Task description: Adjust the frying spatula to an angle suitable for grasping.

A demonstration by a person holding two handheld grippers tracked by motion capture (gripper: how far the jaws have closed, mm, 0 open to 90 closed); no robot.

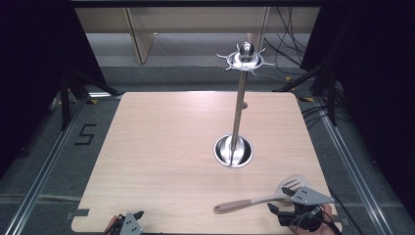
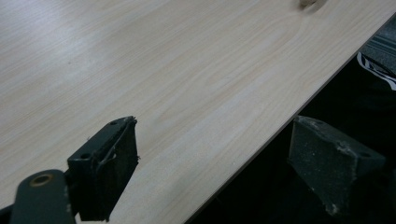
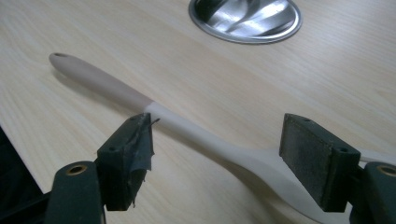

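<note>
A pale slotted spatula (image 1: 264,198) lies flat on the wooden table (image 1: 166,147) near its front right corner, handle end pointing left. In the right gripper view its handle (image 3: 187,128) runs across between the jaws, which stand wide apart on either side without touching it. My right gripper (image 1: 284,208) is open just above the spatula's neck. My left gripper (image 1: 129,220) sits at the table's front edge, left of centre, open with nothing between its jaws (image 2: 215,168). A metal utensil stand (image 1: 234,151) with a tall pole and hooked top (image 1: 246,58) rises from the table's middle right.
The stand's round shiny base (image 3: 245,18) lies just beyond the spatula. The table's front edge (image 2: 261,149) runs diagonally between the left jaws. Dark floor, rails and cables surround the table.
</note>
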